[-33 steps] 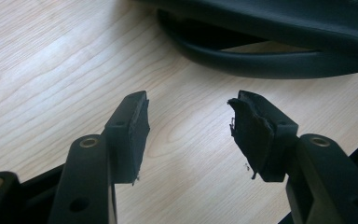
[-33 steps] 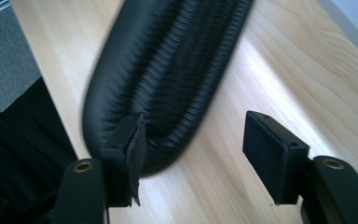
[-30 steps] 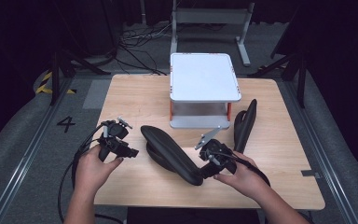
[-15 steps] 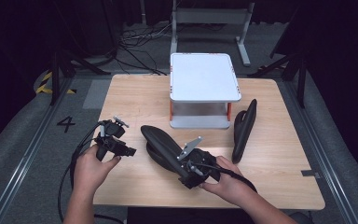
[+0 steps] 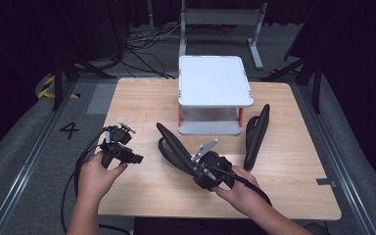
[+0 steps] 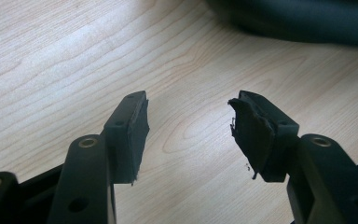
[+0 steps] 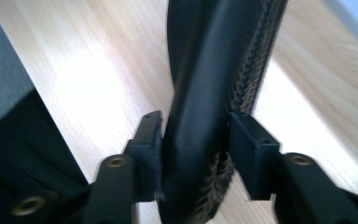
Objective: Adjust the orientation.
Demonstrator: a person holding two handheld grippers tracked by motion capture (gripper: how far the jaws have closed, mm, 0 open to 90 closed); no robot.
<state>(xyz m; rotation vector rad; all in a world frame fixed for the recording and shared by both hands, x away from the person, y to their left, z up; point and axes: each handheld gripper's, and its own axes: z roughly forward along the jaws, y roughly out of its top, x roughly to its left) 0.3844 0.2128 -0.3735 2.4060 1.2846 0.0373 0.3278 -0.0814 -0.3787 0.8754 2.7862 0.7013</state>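
Slipper (image 7: 205, 121) heel hidden between fingers (image 7: 149, 154)

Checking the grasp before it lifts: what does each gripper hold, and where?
Right gripper clamps the near black slipper across its near end. Left gripper: open, holding nothing.

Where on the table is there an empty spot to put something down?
Bare wood lies at the far left of the table, between its far edge, the white stand and the left gripper. Another bare patch is at the near right corner, past the upright black slipper. The middle is crowded: the right gripper clamps the other black slipper.
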